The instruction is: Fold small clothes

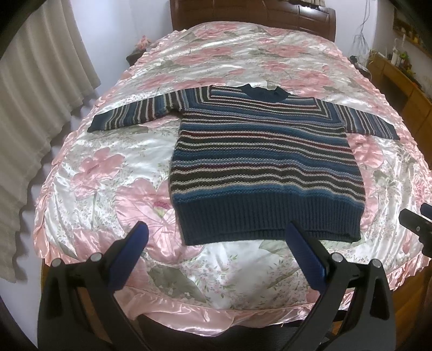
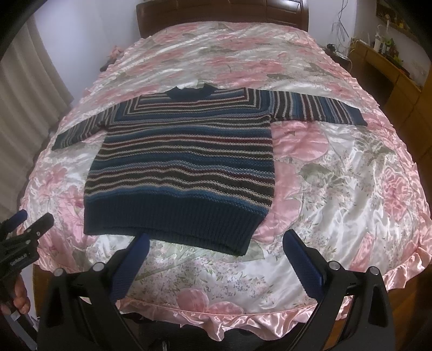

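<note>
The left gripper (image 1: 216, 243) was held low at the near side, its two blue-padded fingers (image 1: 132, 253) spread wide apart with nothing between them. The right gripper (image 2: 216, 248) was posed alike to its right, fingers (image 2: 302, 259) equally parted and empty. A hand (image 2: 19, 297) gripped the left gripper's handle at the near left.

A sweater (image 1: 266, 159) lies flat on the bedspread (image 1: 108, 172) — neck toward the headboard (image 1: 251, 13), sleeves spread sideways. Both grippers hover before its hem, left gripper (image 1: 216, 232) beside right gripper (image 2: 216, 237).
</note>
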A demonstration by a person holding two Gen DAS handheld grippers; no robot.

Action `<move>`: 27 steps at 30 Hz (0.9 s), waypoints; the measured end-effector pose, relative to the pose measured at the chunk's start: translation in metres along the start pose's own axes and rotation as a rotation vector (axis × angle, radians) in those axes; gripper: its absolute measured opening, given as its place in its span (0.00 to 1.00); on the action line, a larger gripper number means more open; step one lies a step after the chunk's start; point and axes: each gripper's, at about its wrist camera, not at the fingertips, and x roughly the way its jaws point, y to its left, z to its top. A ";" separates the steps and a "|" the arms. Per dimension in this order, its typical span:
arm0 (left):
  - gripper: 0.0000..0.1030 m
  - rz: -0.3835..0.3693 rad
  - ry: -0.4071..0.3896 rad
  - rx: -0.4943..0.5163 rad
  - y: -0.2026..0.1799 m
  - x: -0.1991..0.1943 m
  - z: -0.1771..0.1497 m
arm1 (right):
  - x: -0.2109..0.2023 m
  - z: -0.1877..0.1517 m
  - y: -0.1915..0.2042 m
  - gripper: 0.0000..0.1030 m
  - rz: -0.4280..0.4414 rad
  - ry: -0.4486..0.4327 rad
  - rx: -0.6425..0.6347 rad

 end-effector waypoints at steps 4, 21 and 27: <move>0.97 0.000 0.000 0.001 0.000 0.000 0.000 | 0.000 0.000 0.000 0.96 0.004 0.000 0.000; 0.97 0.000 0.003 0.003 0.001 0.001 -0.001 | 0.001 -0.001 0.000 0.96 -0.005 0.000 -0.006; 0.97 0.000 0.003 0.002 0.002 0.002 -0.001 | 0.001 -0.001 -0.001 0.96 -0.006 -0.002 -0.006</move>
